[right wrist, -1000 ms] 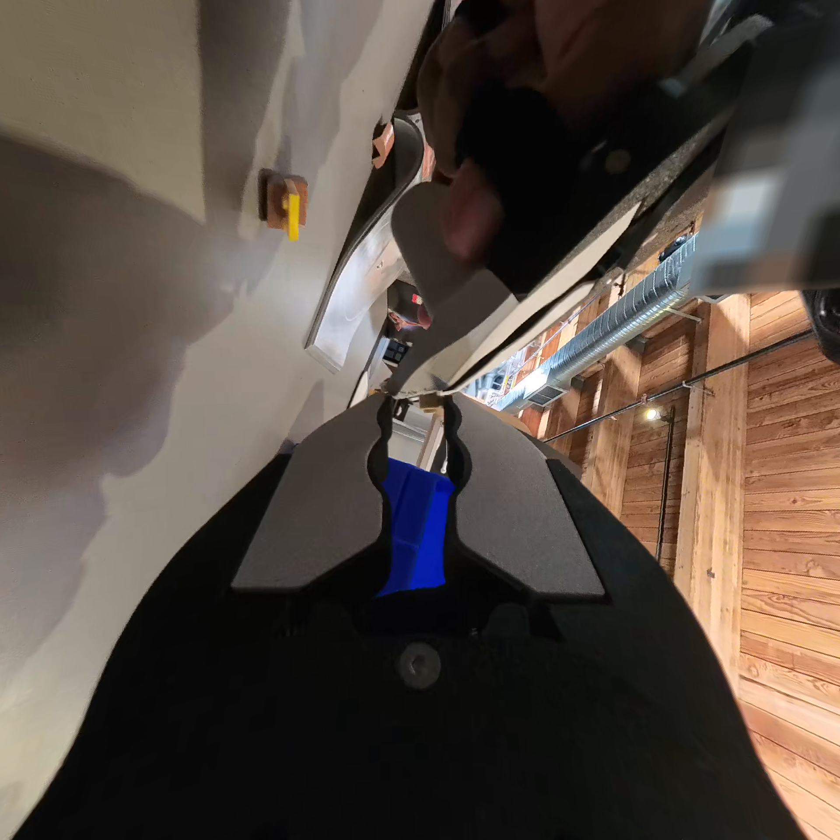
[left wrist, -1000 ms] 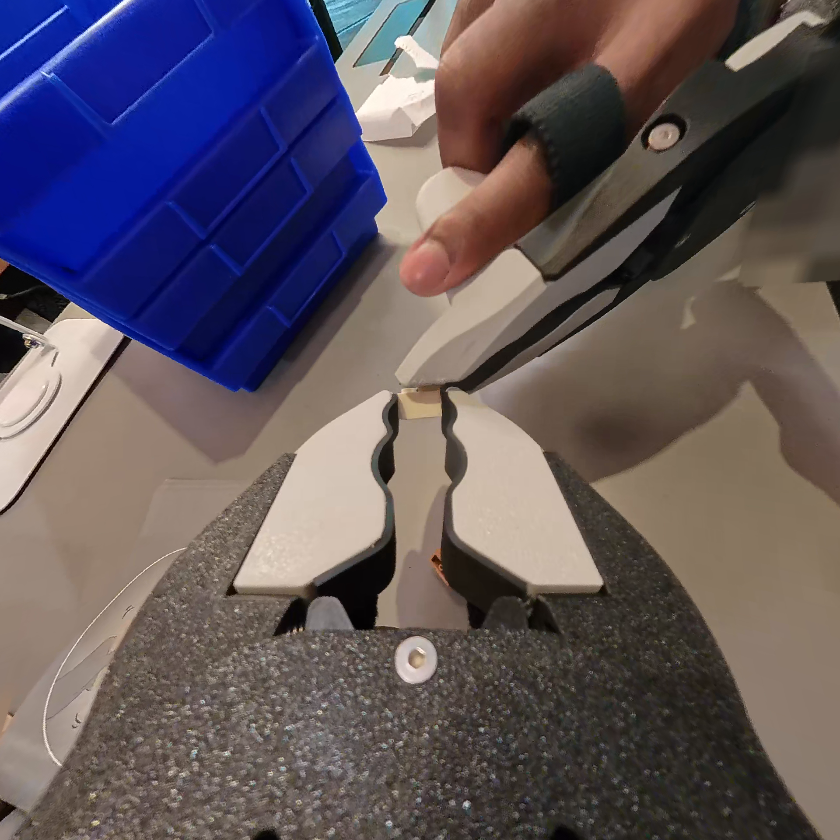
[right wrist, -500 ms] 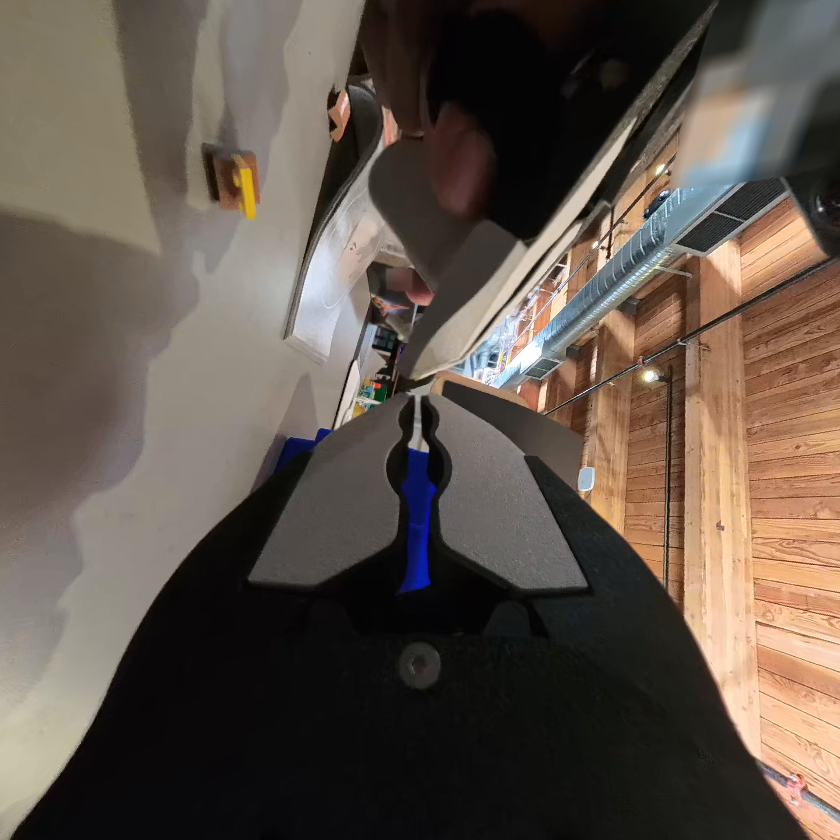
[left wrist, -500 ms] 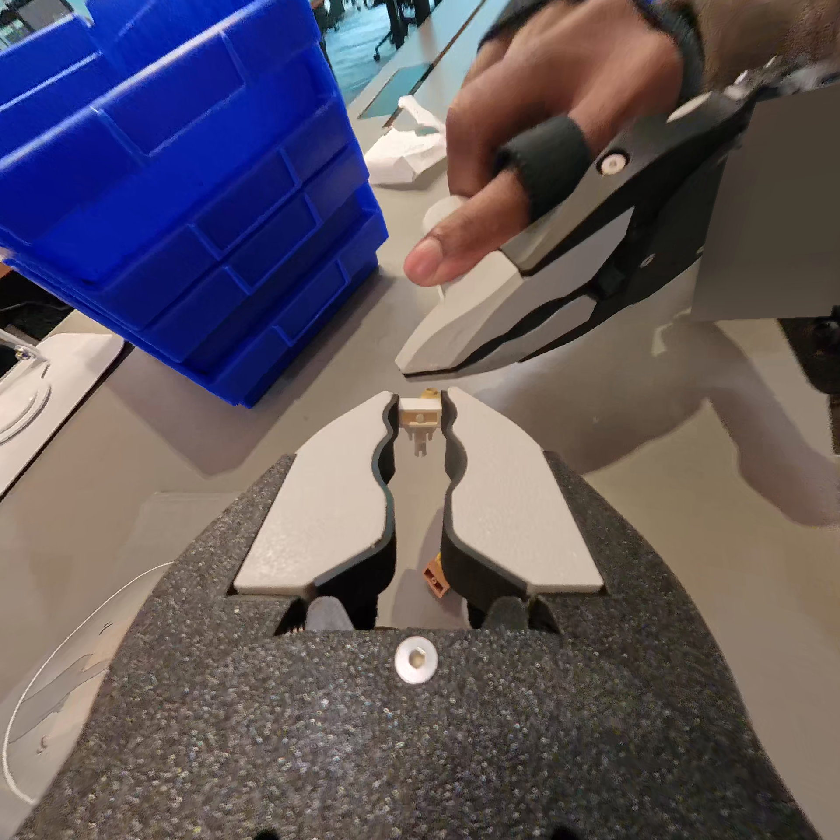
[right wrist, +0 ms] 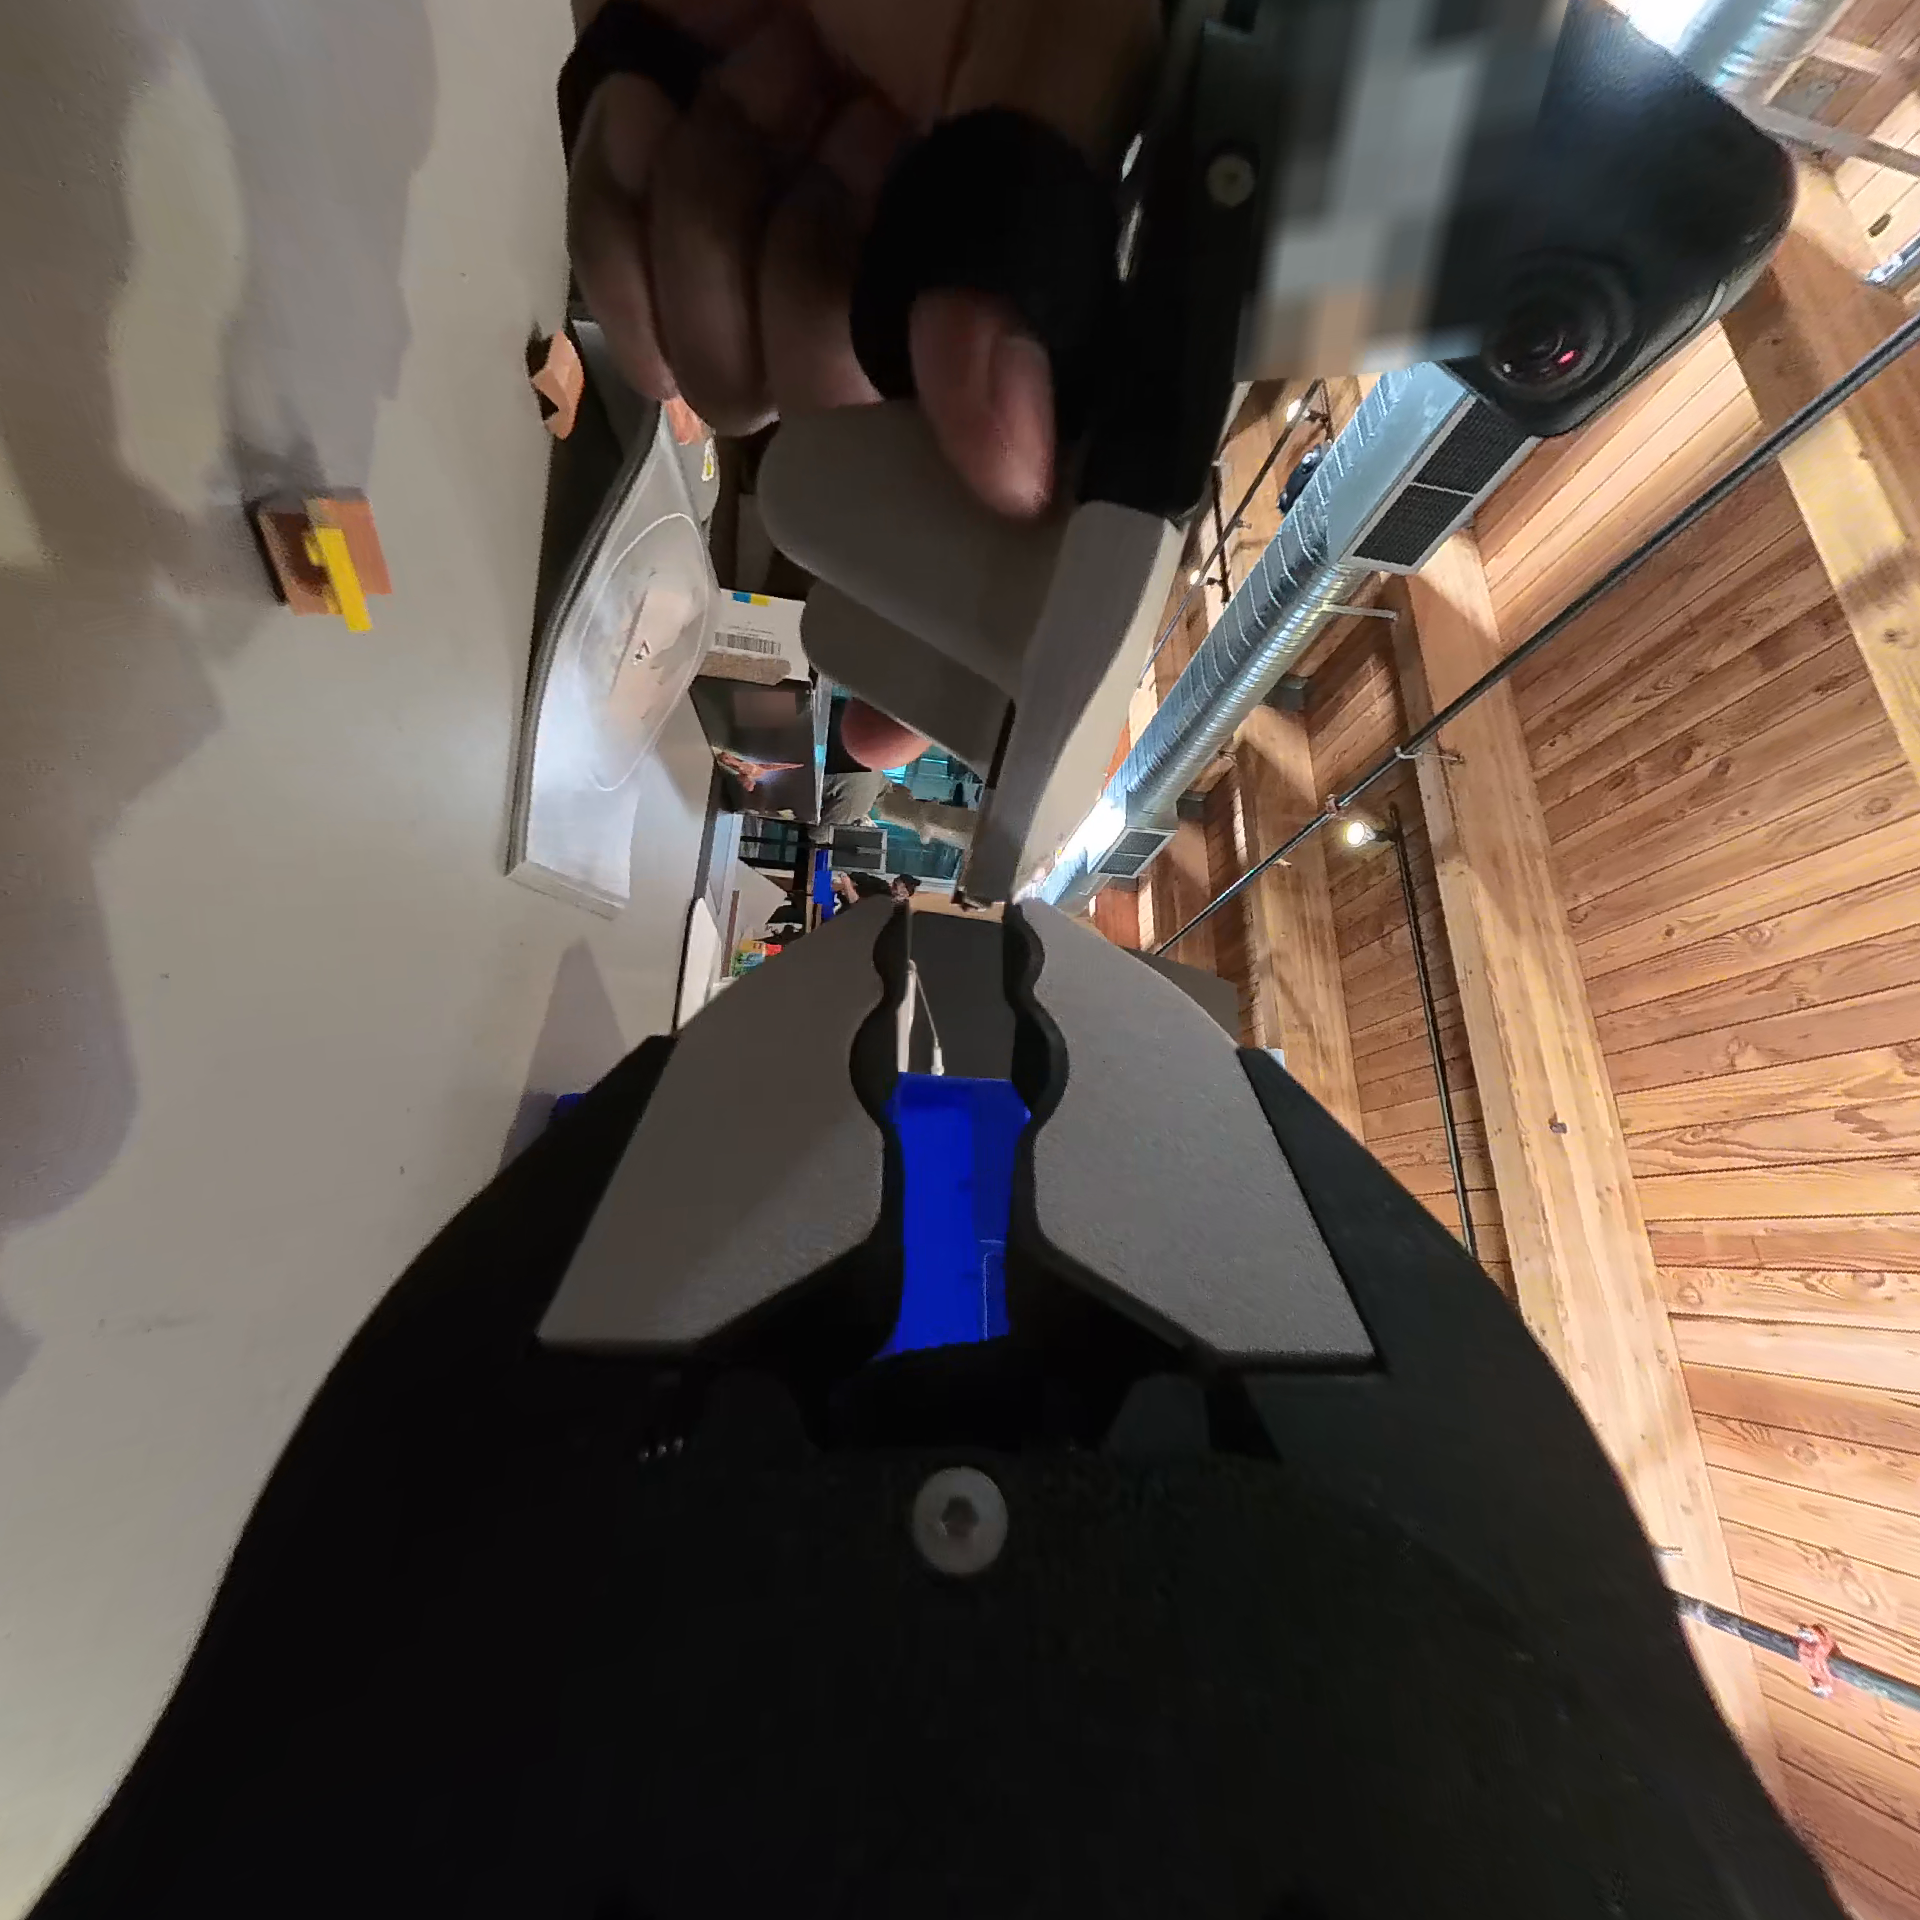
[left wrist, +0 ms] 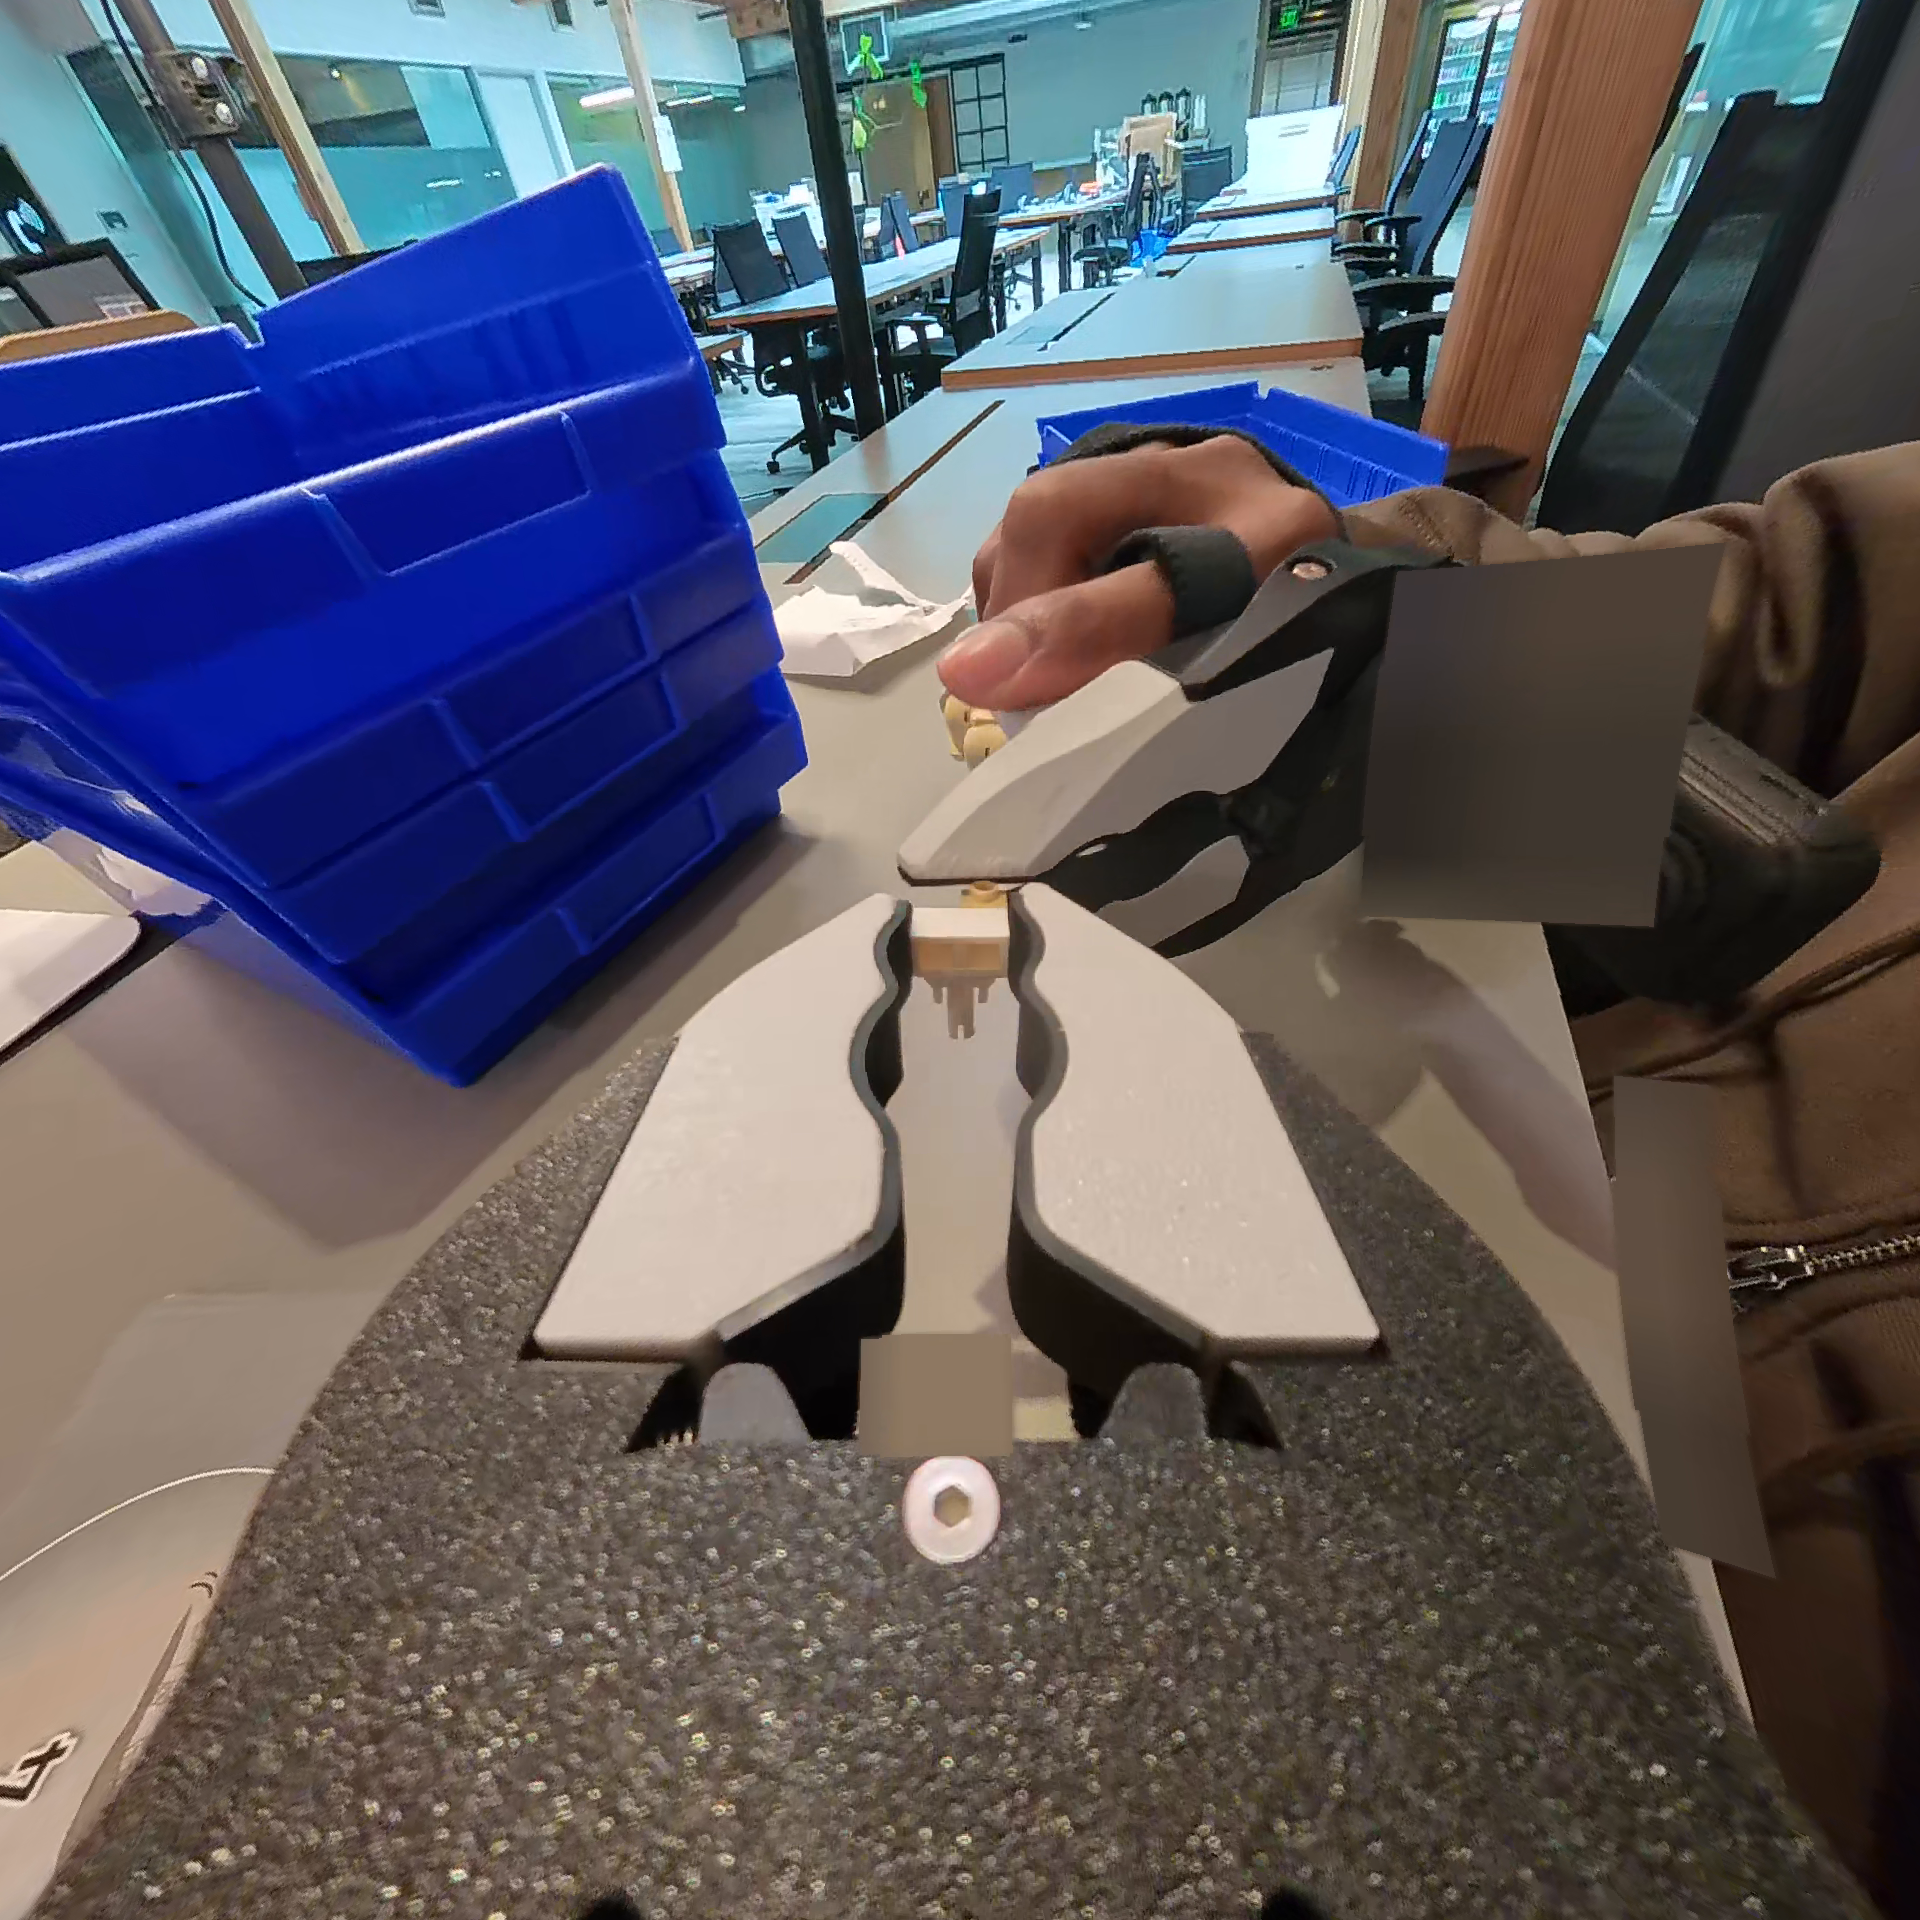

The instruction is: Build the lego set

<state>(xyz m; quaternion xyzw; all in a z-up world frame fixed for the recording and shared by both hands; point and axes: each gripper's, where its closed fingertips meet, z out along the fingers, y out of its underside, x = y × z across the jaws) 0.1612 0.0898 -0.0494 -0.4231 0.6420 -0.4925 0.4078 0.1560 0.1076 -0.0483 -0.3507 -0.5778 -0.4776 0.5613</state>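
My left gripper [left wrist: 958, 916] is shut on a small tan lego piece [left wrist: 961, 951] with a peg hanging below it, held above the grey table [left wrist: 312, 1143]. My right gripper [left wrist: 971, 881] comes in from the right, turned on its side, with its tips just above that piece, and a hand [left wrist: 1091, 582] rests on it. A tiny tan stud [left wrist: 982, 891] sits right under its tip. In the right wrist view my right gripper [right wrist: 958, 914] stands open and empty, with the left gripper's tip [right wrist: 987, 883] right in front of it.
A stack of blue bins [left wrist: 395, 644] stands close on the left. Loose tan lego pieces [left wrist: 971, 727] and crumpled paper [left wrist: 862, 623] lie behind the grippers. A brown and yellow lego assembly [right wrist: 322, 556], another brown piece [right wrist: 556, 390] and a plastic bag on a booklet [right wrist: 613, 727] lie on the table. Both grippers' tips are close together, under 4 cm apart.
The left gripper has tilted up with the tan piece, so the room behind now shows. The right gripper closed almost shut half a second ago and has opened again, staying at the piece's tip.
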